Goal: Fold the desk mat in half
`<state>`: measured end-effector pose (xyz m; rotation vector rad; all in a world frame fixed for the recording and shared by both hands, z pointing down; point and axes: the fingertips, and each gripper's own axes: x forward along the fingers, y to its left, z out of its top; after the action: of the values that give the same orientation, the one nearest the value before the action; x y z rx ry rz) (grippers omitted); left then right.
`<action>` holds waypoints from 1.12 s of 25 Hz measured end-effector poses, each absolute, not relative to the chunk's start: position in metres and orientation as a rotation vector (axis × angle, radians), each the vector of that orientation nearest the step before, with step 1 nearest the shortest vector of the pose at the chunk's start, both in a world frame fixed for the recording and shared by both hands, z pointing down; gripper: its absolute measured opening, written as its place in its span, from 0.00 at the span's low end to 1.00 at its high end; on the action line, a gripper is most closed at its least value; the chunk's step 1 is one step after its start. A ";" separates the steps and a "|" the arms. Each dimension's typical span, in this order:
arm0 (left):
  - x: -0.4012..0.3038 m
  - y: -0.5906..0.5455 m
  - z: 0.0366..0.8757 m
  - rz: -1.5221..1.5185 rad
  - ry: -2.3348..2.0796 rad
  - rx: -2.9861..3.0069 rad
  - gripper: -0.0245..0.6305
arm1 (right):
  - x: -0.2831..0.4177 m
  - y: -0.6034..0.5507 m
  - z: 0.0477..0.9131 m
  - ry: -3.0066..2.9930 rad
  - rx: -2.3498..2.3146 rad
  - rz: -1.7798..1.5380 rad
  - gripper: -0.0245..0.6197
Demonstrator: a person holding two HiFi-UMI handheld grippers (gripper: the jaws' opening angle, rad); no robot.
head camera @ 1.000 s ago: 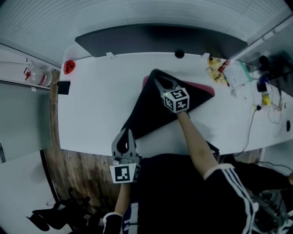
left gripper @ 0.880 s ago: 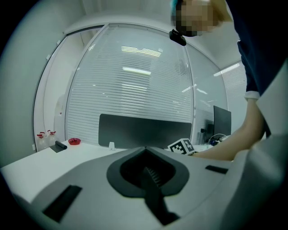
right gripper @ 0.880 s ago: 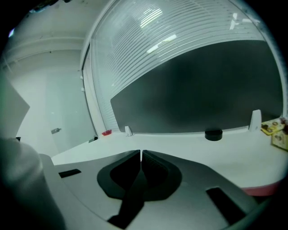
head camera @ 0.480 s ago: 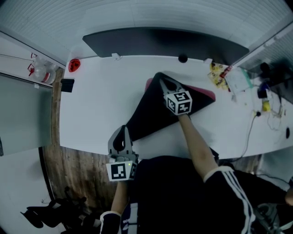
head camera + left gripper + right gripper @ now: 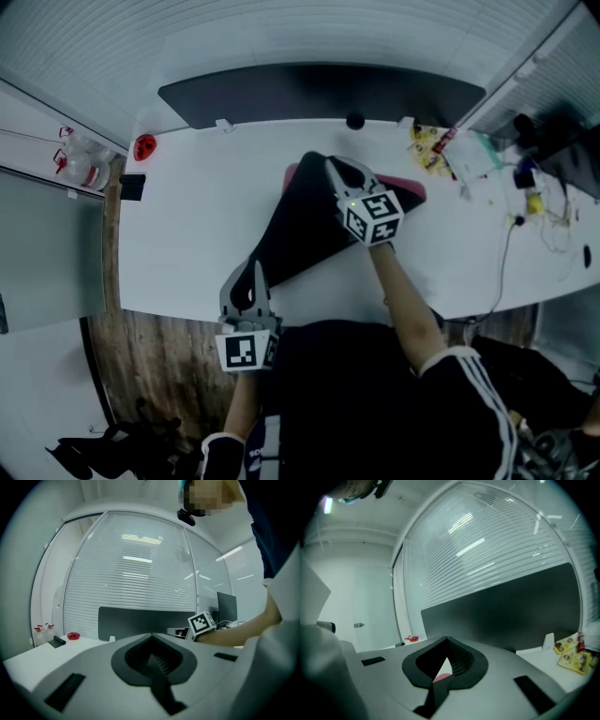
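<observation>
The desk mat [image 5: 300, 225] lies on the white desk [image 5: 197, 234] as a black triangle, with its pink side [image 5: 409, 187] showing along the back edge. My right gripper [image 5: 332, 169] is at the triangle's far tip, its jaws closed on the mat's corner. In the right gripper view the fingers [image 5: 461, 660] meet and a sliver of pink mat [image 5: 442, 677] shows below the gap. My left gripper [image 5: 251, 274] hovers at the desk's near edge by the mat's near corner, shut and empty. From the left gripper view the right gripper's marker cube [image 5: 202, 623] is visible.
A dark panel [image 5: 319, 89] stands along the desk's back edge. A red object [image 5: 143, 145] and a small black thing [image 5: 131, 186] sit at the back left. Snack packets [image 5: 427, 150] and cables [image 5: 525, 192] crowd the right side. Bottles [image 5: 75, 161] stand off the desk's left.
Both grippers and the mat stay almost where they were. Only the head view has shifted a little.
</observation>
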<state>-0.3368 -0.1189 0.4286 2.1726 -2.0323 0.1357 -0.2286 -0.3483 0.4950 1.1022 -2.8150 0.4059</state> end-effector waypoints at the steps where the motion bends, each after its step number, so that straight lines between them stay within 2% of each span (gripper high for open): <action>1: -0.333 -0.118 0.428 0.139 -2.028 2.182 0.04 | -0.223 -0.345 0.486 -2.830 1.114 0.403 0.04; 13: -0.259 -0.099 0.417 0.220 -1.949 2.286 0.04 | -0.131 -0.289 0.421 -2.948 1.171 0.304 0.04; 20: -0.196 -0.077 0.409 0.158 -1.914 2.331 0.04 | -0.062 -0.246 0.394 -2.968 1.213 0.235 0.04; 24: -0.168 -0.058 0.411 0.241 -1.904 2.350 0.04 | -0.028 -0.218 0.381 -2.977 1.219 0.198 0.04; 28: -0.136 -0.037 0.403 0.140 -1.909 2.369 0.04 | 0.005 -0.188 0.371 -2.984 1.238 0.166 0.04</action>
<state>-0.1359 -0.0373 0.4035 2.3687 -1.9091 0.1403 0.0053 -0.1884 0.3707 1.2378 -2.9842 0.1661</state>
